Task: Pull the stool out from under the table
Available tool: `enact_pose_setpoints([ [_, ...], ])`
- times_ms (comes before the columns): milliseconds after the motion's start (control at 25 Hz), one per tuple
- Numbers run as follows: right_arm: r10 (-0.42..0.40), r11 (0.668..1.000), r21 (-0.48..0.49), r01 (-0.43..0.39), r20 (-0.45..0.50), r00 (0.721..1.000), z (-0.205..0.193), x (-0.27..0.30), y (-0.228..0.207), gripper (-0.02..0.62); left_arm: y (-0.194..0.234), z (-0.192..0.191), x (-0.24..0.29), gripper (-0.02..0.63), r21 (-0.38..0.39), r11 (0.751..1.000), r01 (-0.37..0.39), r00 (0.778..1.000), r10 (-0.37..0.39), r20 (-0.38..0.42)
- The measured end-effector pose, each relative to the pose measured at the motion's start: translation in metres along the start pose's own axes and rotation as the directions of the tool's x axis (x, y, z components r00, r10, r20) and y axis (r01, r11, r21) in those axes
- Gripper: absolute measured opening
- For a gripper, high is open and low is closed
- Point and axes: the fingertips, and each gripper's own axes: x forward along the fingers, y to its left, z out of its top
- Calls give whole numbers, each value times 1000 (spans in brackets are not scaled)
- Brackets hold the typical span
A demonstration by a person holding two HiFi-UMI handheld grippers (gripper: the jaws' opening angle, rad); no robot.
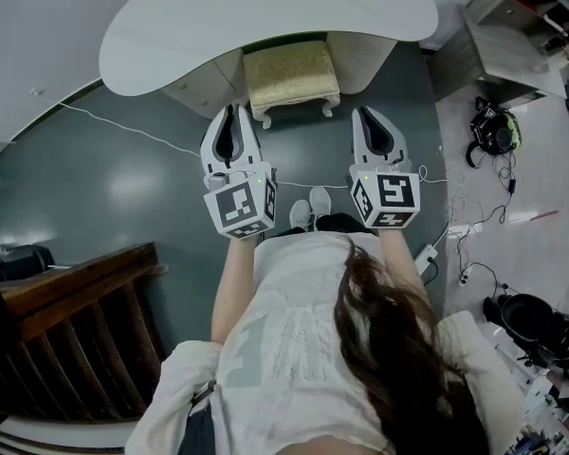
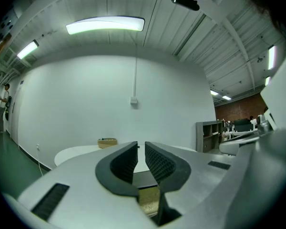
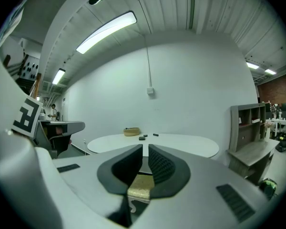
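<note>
The stool (image 1: 291, 79) has a gold cushion and white curved legs. It stands on the floor with its far part tucked under the white oval table (image 1: 171, 27). My left gripper (image 1: 235, 112) hovers short of the stool's left front corner, shut and empty. My right gripper (image 1: 365, 114) hangs to the right of the stool, also shut with nothing in it. In the left gripper view the shut jaws (image 2: 140, 144) point at the table (image 2: 81, 152), with the cushion (image 2: 148, 200) showing below them. In the right gripper view the cushion (image 3: 140, 187) lies under the shut right gripper (image 3: 145, 147).
A thin white cable (image 1: 123, 126) crosses the dark floor. A grey shelf unit (image 1: 498, 60) stands at the right, with headphones (image 1: 493, 131) and cords on the floor near it. A wooden railing (image 1: 66, 330) is at the lower left. A small basket (image 3: 131, 131) sits on the table.
</note>
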Motion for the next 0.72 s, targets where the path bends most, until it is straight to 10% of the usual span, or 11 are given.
enact_pose_setpoints([
  [80, 13, 1000, 14, -13, 1, 1000, -1, 1, 1, 42, -2, 0, 1, 32, -22, 1000, 18, 1000, -18, 7],
  [200, 22, 999, 36, -22, -12, 1000, -5, 7, 3, 299, -5, -6, 6, 270, -41, 998, 45, 999, -46, -1],
  [720, 40, 994, 106, -34, -61, 997, -7, 32, -6, 314, 10, -24, 30, 310, -67, 998, 5, 996, -11, -90],
])
